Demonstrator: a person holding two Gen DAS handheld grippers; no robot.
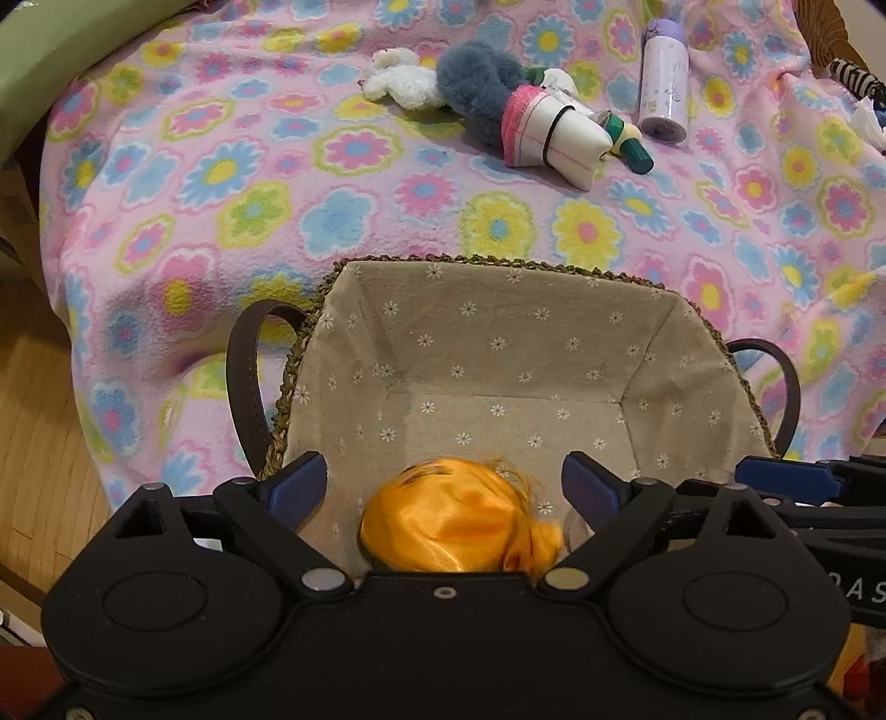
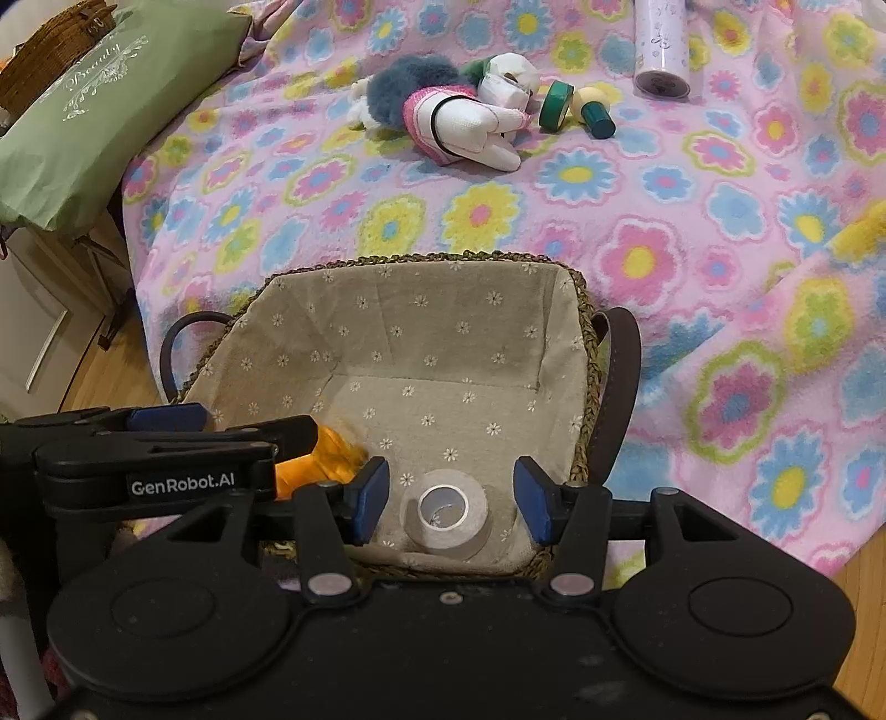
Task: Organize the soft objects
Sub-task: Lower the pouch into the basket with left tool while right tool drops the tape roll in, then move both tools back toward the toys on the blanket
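A woven basket with a daisy-print liner stands on the flowered blanket, right under both grippers. My left gripper is open wide above an orange satin soft thing that lies in the basket's near left part; neither pad touches it. My right gripper straddles a clear tape roll lying flat on the liner, with a gap showing on each side of it. Farther back on the blanket lie a white plush, a grey fluffy toy and a white-and-pink fabric pouch.
A lilac bottle, a green tape roll and a green-capped cylinder lie near the pile. A green pillow and a wicker hamper sit at the far left. The blanket's edge drops to wooden floor.
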